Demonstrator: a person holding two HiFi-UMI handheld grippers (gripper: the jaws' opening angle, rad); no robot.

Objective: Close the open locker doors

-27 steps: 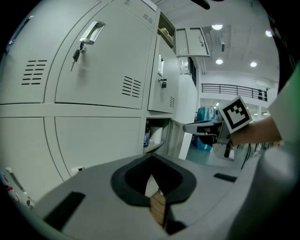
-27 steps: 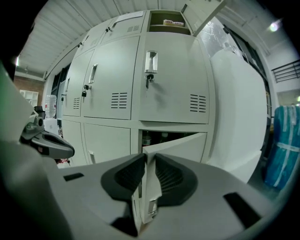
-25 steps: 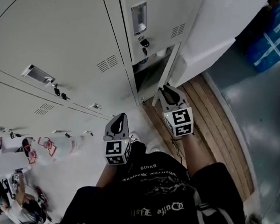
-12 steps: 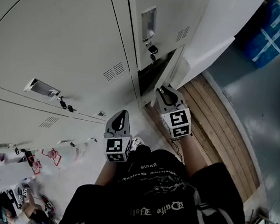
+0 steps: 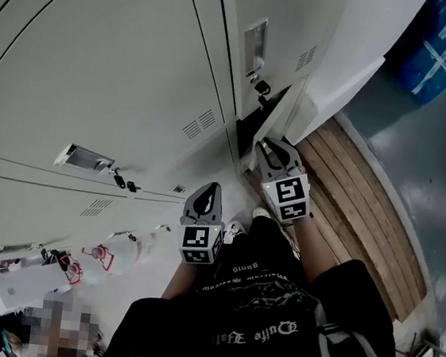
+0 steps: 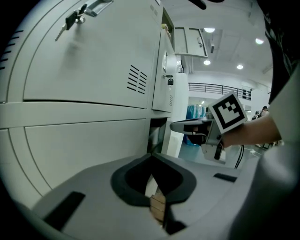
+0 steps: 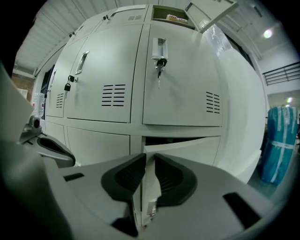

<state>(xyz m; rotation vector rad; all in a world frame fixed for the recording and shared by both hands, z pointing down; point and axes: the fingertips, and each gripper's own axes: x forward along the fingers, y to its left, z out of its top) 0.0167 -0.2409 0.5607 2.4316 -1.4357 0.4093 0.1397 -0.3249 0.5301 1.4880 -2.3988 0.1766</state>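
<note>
Swung nearer shut since earlier frame: bottom locker door (image 7: 187, 146), at lower right corner of locker bank (image 7: 103, 61), dark gap slimmer. Right claw (image 7: 147, 161) clamps door's free edge; left claw (image 6: 151, 157) closed, empty. Latching likely next.

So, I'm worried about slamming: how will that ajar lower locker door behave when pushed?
The lower door looks like thin sheet metal, so probably light and slightly flexible. Hinged at one side, it should swing shut easily.
</note>
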